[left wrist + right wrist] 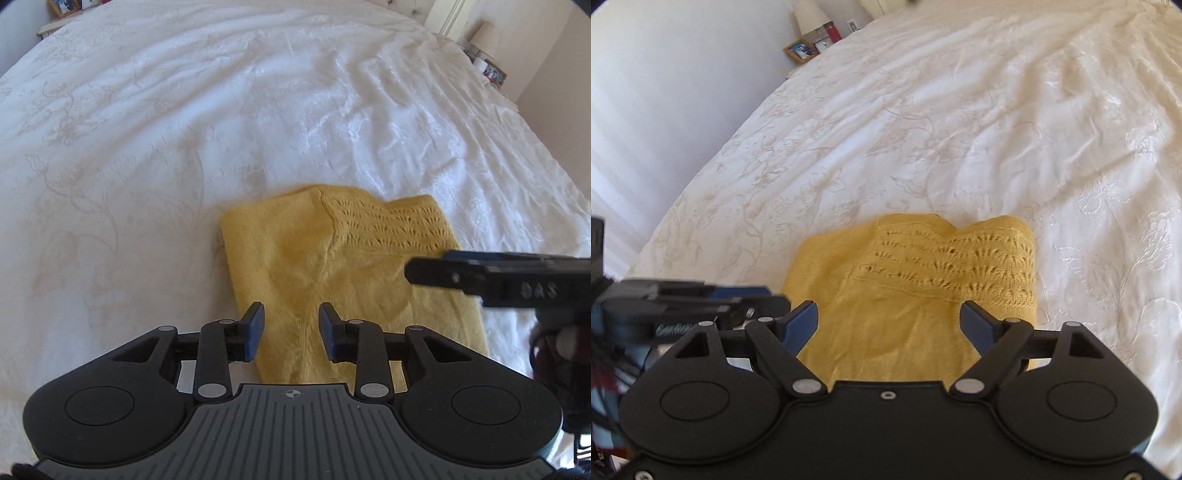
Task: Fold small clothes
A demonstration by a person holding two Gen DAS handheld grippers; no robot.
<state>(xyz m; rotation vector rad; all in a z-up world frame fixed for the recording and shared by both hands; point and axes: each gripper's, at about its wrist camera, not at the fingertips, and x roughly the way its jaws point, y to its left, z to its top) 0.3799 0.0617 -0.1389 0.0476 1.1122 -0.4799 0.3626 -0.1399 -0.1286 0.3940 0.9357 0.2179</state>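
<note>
Looking down my left gripper, I see its jaws a little apart, with nothing pinched. My right gripper stands wide apart, empty too. Both hang over the folded yellow knit top, low in the middle of each frame, lying on the white bedspread. Only the right view shows a photo frame at upper left.

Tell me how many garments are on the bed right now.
1: a yellow knit garment, folded, on the white bedspread just ahead of both tools. Anything behind the cameras is out of view.
</note>
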